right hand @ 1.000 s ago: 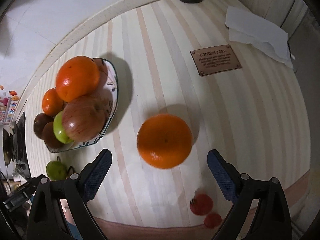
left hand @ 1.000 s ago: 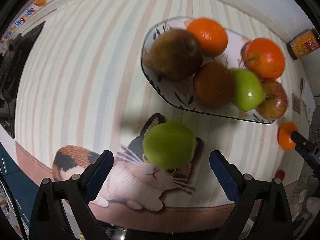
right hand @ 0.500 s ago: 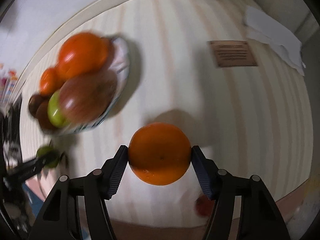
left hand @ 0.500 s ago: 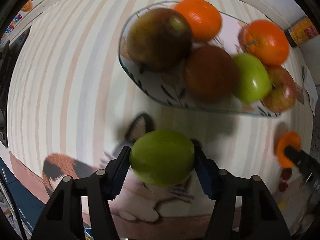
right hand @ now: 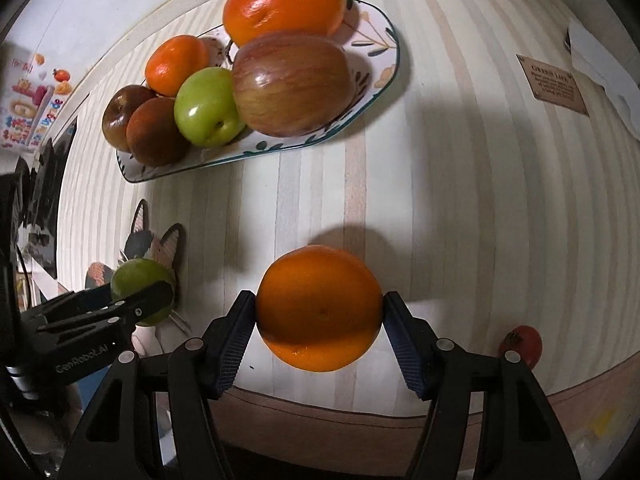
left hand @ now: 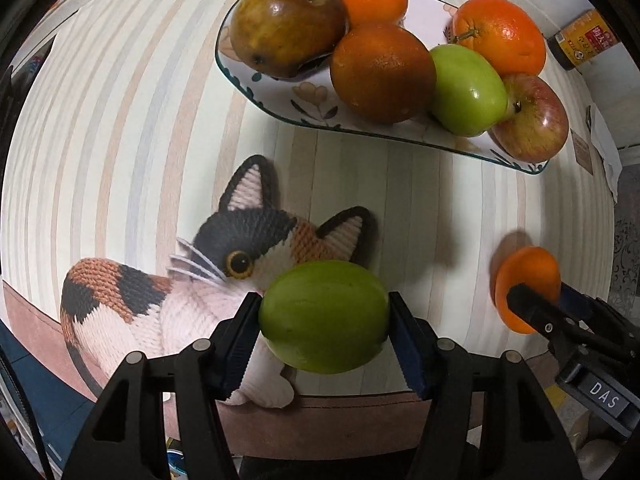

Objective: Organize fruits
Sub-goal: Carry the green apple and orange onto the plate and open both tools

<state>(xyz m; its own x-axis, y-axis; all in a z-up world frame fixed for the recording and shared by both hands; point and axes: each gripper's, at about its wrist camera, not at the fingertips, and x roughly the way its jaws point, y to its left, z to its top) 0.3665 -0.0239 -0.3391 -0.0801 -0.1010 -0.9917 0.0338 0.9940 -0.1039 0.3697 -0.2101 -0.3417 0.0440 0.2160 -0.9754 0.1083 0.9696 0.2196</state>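
My left gripper (left hand: 324, 320) is shut on a green apple (left hand: 324, 316) and holds it above the cat picture on the striped mat. My right gripper (right hand: 320, 316) is shut on an orange (right hand: 320, 308), lifted off the mat. Each held fruit shows in the other view: the orange (left hand: 526, 276) at the right, the green apple (right hand: 138, 280) at the left. A floral plate (left hand: 280, 96) beyond both grippers holds several fruits: oranges, a brown apple (left hand: 288, 24), a green apple (left hand: 466, 90) and a red apple (left hand: 532, 120). The plate (right hand: 372, 80) also shows in the right wrist view.
A dark bottle (left hand: 580, 44) stands at the far right edge of the table. A small brown sign (right hand: 558, 84) and white paper (right hand: 600, 68) lie at the right. Small red fruit prints (right hand: 520, 344) mark the mat's front edge. The table's front edge lies just under both grippers.
Both grippers closed from open, the left on the green apple and the right on the orange. Both have lifted their fruit and moved nearer the plate.
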